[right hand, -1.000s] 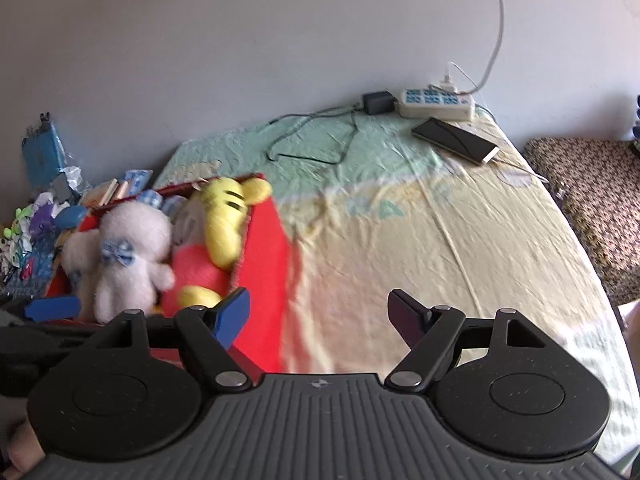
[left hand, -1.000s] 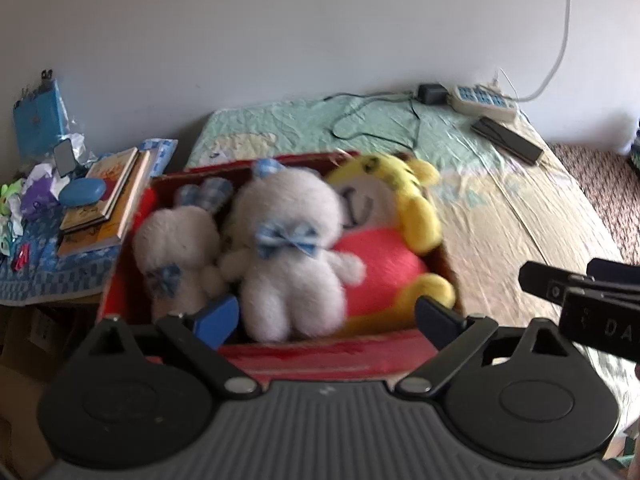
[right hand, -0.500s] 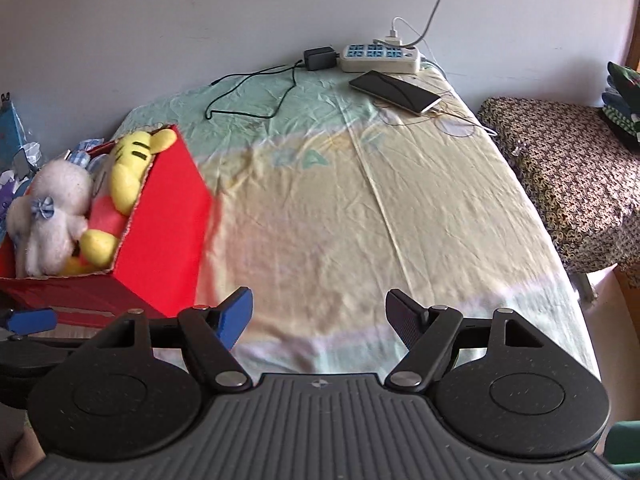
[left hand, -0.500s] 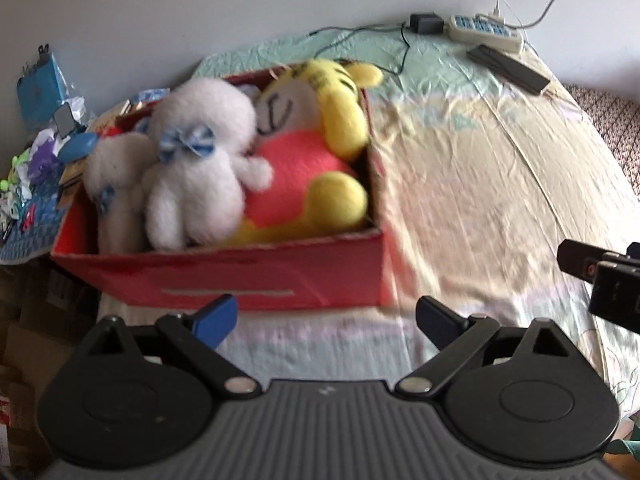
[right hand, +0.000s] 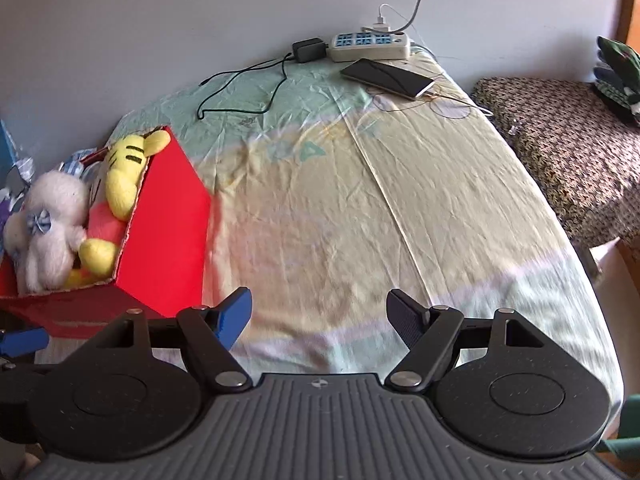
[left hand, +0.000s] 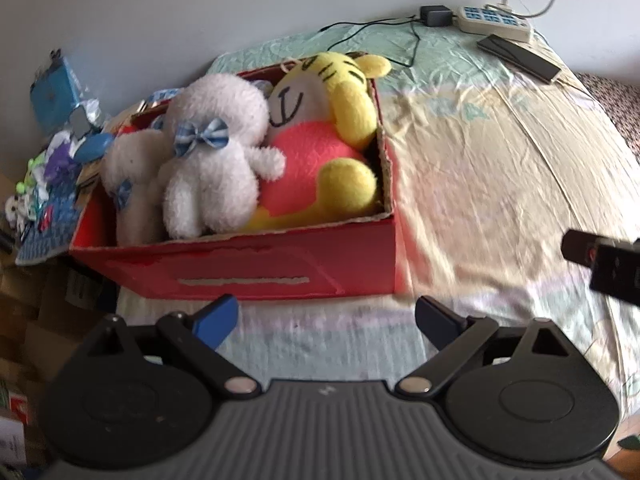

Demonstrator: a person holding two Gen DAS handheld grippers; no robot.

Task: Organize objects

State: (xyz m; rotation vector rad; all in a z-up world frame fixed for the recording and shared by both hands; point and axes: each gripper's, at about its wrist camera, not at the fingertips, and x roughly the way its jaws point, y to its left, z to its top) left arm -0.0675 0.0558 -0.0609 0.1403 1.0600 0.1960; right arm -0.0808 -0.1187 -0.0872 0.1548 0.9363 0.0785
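Red box [left hand: 248,268] sits just beyond open left claw [left hand: 326,316].

power strip [right hand: 369,45], phone [right hand: 387,77] — bedsheet [right hand: 360,208]

No legible writing in either view

The bedsheet [right hand: 320,152] carries large pale green printed letters, too faded and creased to read; the power strip [right hand: 368,46] shows blue sockets but no readable marking.
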